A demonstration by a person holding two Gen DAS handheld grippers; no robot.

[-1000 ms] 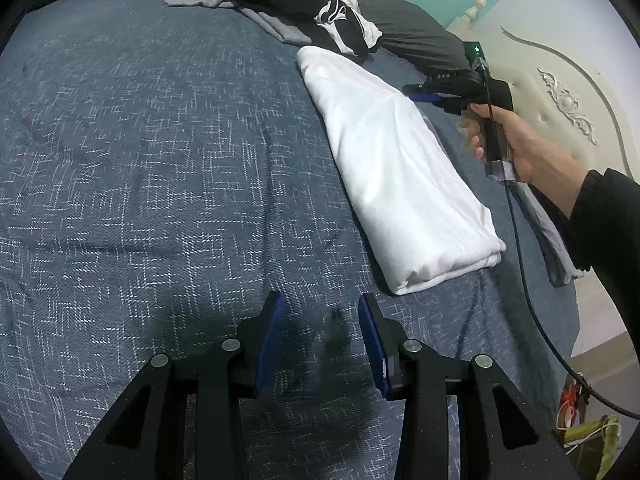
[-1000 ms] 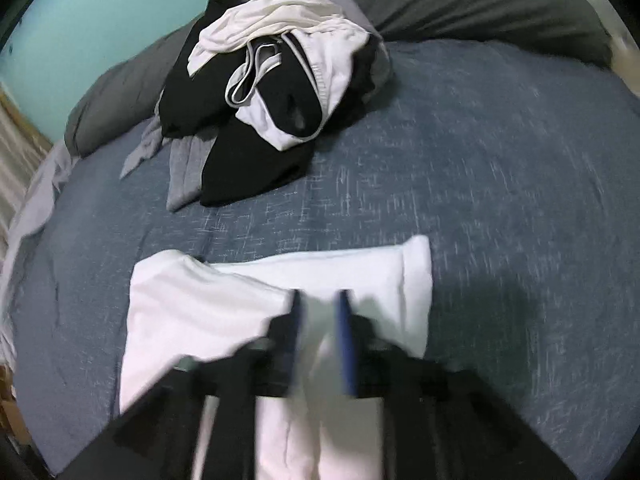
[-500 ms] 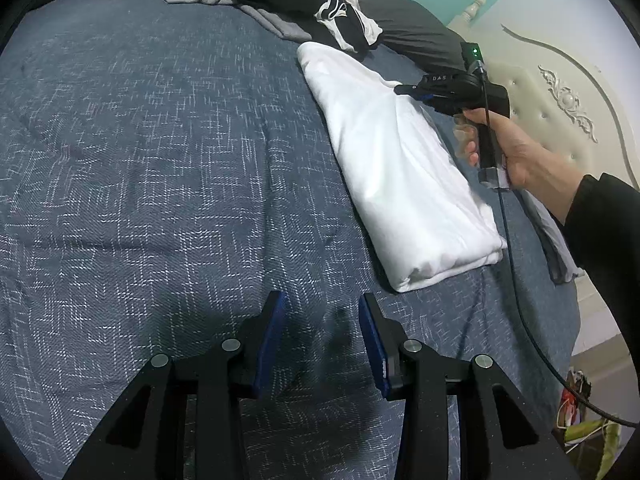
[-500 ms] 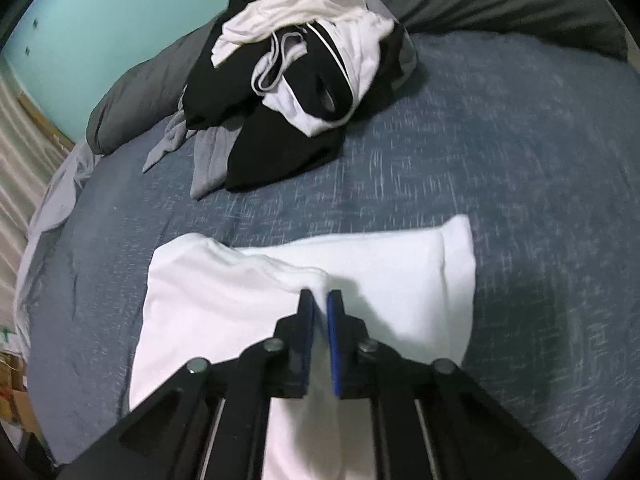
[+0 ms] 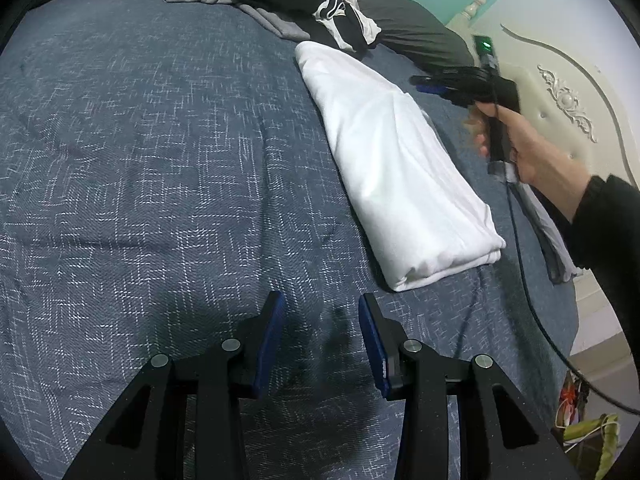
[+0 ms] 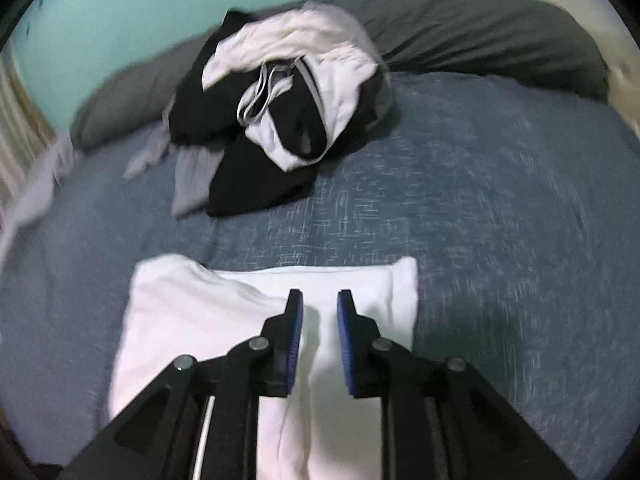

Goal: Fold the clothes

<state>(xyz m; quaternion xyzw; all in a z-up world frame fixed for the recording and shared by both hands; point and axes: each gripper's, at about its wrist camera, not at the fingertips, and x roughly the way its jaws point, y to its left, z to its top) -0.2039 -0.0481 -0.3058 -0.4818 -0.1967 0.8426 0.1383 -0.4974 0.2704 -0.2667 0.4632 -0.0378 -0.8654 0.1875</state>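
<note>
A folded white garment point(image 5: 396, 168) lies on the blue bedspread point(image 5: 160, 160), a long flat rectangle. In the right wrist view the same white garment point(image 6: 224, 316) lies under my right gripper point(image 6: 320, 300), whose jaws are opening with a narrow gap; nothing is pinched between the pads. From the left wrist view the right gripper point(image 5: 424, 84) hovers just above the garment's far right edge, held by a hand point(image 5: 520, 148). My left gripper point(image 5: 320, 304) stands open over bare bedspread, left of the garment's near end.
A heap of black, white and grey unfolded clothes point(image 6: 288, 120) sits at the head of the bed against a dark grey pillow point(image 6: 480, 28). A cream headboard point(image 5: 568, 100) stands at the right. A black cable point(image 5: 528, 280) hangs from the right gripper.
The right gripper shut on a fold of the white garment half a second ago, then let it go and lifted slightly; its jaws stand apart now. The left gripper has not moved.
</note>
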